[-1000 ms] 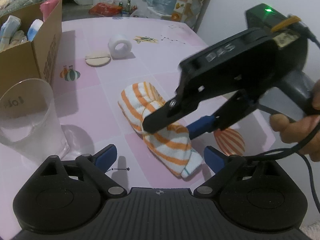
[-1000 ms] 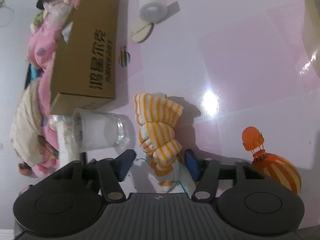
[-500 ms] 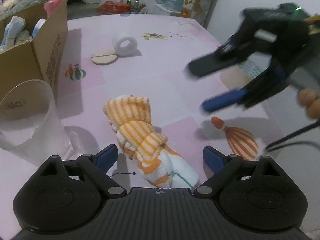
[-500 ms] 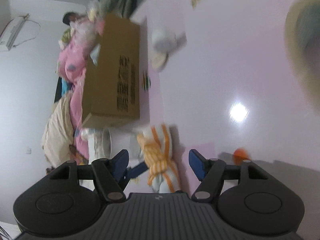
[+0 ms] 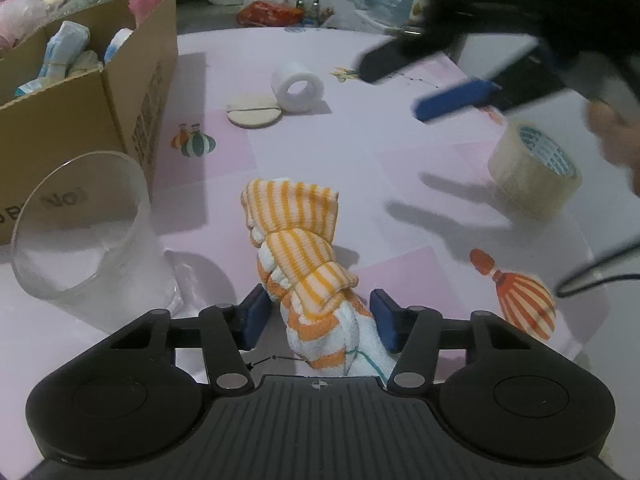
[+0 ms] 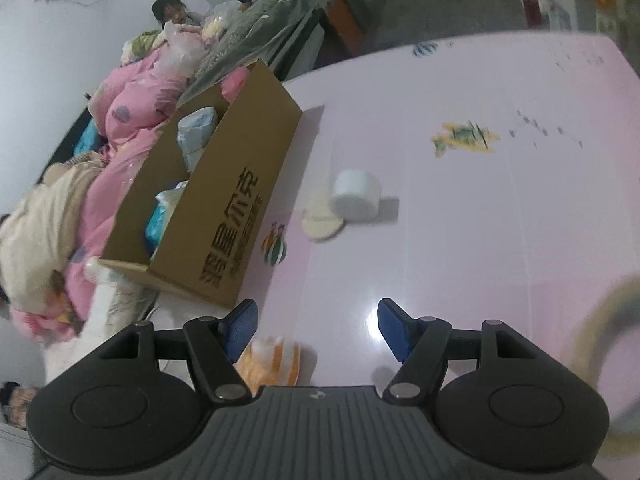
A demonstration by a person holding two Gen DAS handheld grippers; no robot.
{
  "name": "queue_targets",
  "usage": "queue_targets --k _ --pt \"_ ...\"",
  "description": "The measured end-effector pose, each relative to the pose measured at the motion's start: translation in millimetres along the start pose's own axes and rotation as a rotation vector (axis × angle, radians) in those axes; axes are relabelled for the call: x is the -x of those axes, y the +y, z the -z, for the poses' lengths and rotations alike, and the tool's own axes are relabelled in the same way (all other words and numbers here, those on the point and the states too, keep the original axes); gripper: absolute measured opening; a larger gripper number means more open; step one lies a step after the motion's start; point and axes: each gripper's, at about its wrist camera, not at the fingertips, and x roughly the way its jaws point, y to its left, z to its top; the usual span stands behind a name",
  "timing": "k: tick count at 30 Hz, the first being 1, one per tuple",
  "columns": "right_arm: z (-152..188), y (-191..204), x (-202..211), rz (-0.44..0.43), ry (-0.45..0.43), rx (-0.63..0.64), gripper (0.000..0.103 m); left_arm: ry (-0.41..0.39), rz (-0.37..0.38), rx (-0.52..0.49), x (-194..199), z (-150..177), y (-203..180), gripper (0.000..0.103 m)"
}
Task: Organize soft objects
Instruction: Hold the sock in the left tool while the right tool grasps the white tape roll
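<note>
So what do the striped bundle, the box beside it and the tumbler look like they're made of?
Striped bundle: soft ribbed knit, probably cotton socks; it bunches and folds.
Box: brown corrugated cardboard, matte, printed lettering.
Tumbler: see-through with a cloudy, frosted look; glass or plastic, cannot tell which.
</note>
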Motion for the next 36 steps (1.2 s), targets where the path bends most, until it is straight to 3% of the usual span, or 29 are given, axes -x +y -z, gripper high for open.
queue_targets --k 6,15,18,22,36 --pt "-30.4 15.6 -24.8 0.112 -0.056 0.131 0.076 0.009 0.020 -0.026 5.4 4.2 3.0 0.052" --pt "-79.0 -3.5 -73.8 0.111 -0.013 -0.073 0.075 0.006 0.047 -0.015 5.5 5.0 7.9 0.052" --pt "-84.1 -5.4 -90.4 0.132 0.013 -0.075 0.068 0.005 0.050 -0.014 5.5 5.1 9.5 0.052" --pt "-81.2 -5.8 -89.9 0.167 -0.002 -0.054 0.048 0.004 0.047 -0.007 6.4 6.0 12.4 0.052" --pt "-26.3 -1.2 -57.6 0.193 0.070 0.023 0.046 -0.001 0.054 0.032 11.1 10.8 18.8 0.052"
